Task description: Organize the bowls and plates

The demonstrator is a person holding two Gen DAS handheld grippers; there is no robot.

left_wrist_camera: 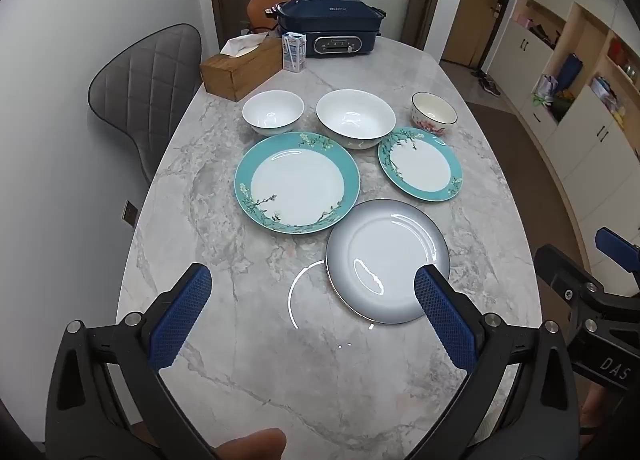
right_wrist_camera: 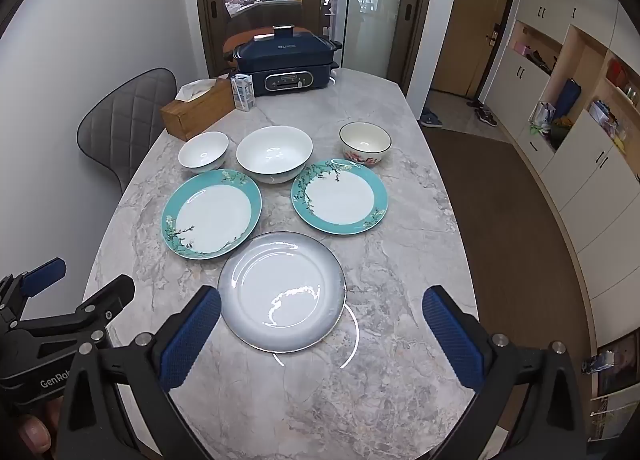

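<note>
On the marble table (left_wrist_camera: 224, 188) (right_wrist_camera: 408, 260) lie a grey-rimmed plate (left_wrist_camera: 386, 266) (right_wrist_camera: 282, 292), a large teal flowered plate (left_wrist_camera: 297, 182) (right_wrist_camera: 211, 214) and a smaller teal plate (left_wrist_camera: 420, 164) (right_wrist_camera: 339, 196). Behind them stand a small white bowl (left_wrist_camera: 273, 112) (right_wrist_camera: 203, 151), a big white bowl (left_wrist_camera: 355, 118) (right_wrist_camera: 274, 154) and a pink-flowered bowl (left_wrist_camera: 434, 113) (right_wrist_camera: 365, 143). My left gripper (left_wrist_camera: 312, 292) hovers open above the table's near end, just left of the grey plate. My right gripper (right_wrist_camera: 322, 312) is open too, above the grey plate's near edge. Neither holds anything.
At the far end sit a dark blue electric cooker (left_wrist_camera: 330, 28) (right_wrist_camera: 285, 60), a wooden tissue box (left_wrist_camera: 240, 66) (right_wrist_camera: 198, 110) and a milk carton (left_wrist_camera: 294, 51) (right_wrist_camera: 243, 97). A grey chair (left_wrist_camera: 148, 88) (right_wrist_camera: 124, 120) stands on the left. Cabinets (right_wrist_camera: 568, 148) line the right.
</note>
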